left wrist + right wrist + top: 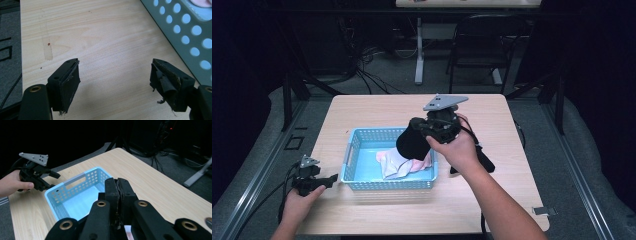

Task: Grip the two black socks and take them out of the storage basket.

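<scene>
Light wooden table (pixel 377 107) with a pale blue perforated basket (pixel 357 150) set toward its near left part. Bare tabletop lies open beyond the basket and to its right; a narrower strip runs between the basket's left wall and the table's left edge.

The left gripper (pixel 328 180) rests low at the near left corner, just beside the basket's left wall, its jaws spread wide over bare wood with nothing between them. In the left gripper view the torn black pads (pixel 71 82) frame open table, with the basket wall (pixel 185 37) at upper right.

The right gripper (pixel 419 131) is held above the basket's right half. Its jaws are pressed together in the right gripper view (pixel 119 192); whether they pinch the black cloth item (pixel 413 144) that hangs below them cannot be told. This dark, rounded mass hangs over the basket's right interior.

Beneath it, a pink and white fabric (pixel 399 162) lies crumpled on the basket floor, partly covered by the black item. The right hand (pixel 457 145) hides the gripper's body; the black item's lower edge merges with shadow.
</scene>
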### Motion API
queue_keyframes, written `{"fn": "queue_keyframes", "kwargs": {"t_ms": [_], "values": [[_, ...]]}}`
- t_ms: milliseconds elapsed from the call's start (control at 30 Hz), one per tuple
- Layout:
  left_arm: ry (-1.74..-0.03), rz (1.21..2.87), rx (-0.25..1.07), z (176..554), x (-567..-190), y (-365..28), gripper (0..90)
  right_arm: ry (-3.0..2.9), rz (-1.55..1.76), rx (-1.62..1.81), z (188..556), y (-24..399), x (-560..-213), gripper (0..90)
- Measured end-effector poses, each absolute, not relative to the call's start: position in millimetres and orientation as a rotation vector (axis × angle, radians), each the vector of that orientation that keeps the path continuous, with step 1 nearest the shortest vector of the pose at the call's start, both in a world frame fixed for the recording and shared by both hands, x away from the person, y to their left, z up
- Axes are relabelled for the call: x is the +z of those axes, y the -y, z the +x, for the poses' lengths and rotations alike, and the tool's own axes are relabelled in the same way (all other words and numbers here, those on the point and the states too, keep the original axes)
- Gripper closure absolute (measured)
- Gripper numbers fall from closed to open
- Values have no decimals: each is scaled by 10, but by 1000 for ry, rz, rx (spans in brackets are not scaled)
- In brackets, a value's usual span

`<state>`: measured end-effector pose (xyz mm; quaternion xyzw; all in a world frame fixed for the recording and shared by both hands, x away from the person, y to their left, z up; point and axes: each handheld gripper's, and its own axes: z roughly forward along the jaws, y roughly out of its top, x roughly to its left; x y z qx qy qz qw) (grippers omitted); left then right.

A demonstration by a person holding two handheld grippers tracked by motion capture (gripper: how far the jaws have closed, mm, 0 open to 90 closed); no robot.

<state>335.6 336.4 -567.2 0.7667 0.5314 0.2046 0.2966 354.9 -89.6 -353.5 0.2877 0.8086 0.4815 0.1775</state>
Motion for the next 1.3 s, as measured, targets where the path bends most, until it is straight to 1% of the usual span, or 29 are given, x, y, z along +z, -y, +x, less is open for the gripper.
{"fn": "queue_keyframes", "kwargs": {"t_ms": [100, 133, 233, 267, 300, 467, 667, 933, 1300], "values": [[-1414, 2039, 544, 3355, -5672, -3365, 237, -2257, 837, 1364, 3507, 1061, -3505, 873], [-1415, 2038, 545, 3355, -5673, -3365, 237, -2241, 853, 1349, 3473, 1176, -3495, 873], [-1415, 2037, 545, 3354, -5673, -3364, 237, -2222, 873, 1347, 3437, 1301, -3500, 873], [-1416, 2037, 545, 3354, -5673, -3364, 237, -2210, 897, 1342, 3400, 1424, -3522, 873], [-1415, 2039, 544, 3354, -5674, -3364, 237, -2210, 897, 1342, 3400, 1424, -3522, 873], [-1418, 2047, 542, 3353, -5674, -3358, 237, -2168, 964, 1324, 3298, 1735, -3624, 873], [-1420, 2041, 549, 3351, -5678, -3360, 237, -2124, 1010, 1310, 3199, 1953, -3730, 873], [-1420, 2041, 548, 3352, -5683, -3358, 237, -2100, 1077, 1299, 3110, 2136, -3924, 873], [-1420, 2047, 549, 3353, -5687, -3355, 237, -2132, 1112, 1309, 3097, 2141, -4184, 873]]}}
